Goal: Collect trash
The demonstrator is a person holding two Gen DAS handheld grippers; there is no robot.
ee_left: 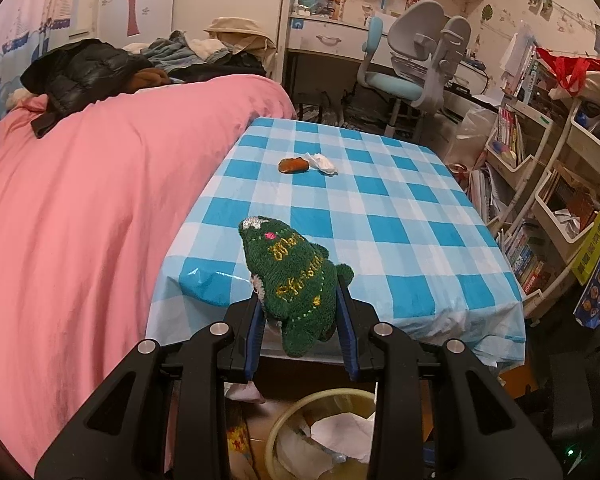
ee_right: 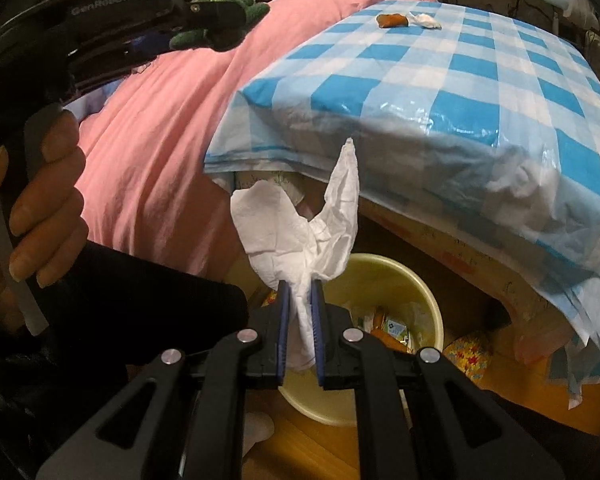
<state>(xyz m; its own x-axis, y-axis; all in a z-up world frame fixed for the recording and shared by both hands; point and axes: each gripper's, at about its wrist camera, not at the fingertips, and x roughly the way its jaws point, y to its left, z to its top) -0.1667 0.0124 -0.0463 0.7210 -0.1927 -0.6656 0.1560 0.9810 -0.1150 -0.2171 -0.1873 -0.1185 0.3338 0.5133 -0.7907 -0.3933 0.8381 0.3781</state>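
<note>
My left gripper (ee_left: 300, 296) is shut on a green knitted toy (ee_left: 296, 276) with gold lettering, held above the near edge of the blue-checked table (ee_left: 400, 216). It also shows in the right wrist view (ee_right: 216, 20), at the upper left. My right gripper (ee_right: 300, 284) is shut on a white tissue (ee_right: 312, 220), held just above a yellow-rimmed bin (ee_right: 420, 280) on the floor. The bin (ee_left: 284, 416) holds crumpled paper and wrappers. On the far part of the table lie a brown orange peel (ee_left: 293, 165) and a crumpled white tissue (ee_left: 322, 162).
A bed with a pink cover (ee_left: 80, 200) runs along the table's left side, with clothes piled at its far end. A desk chair (ee_left: 416, 68) stands beyond the table. Shelves of books (ee_left: 540, 184) crowd the right.
</note>
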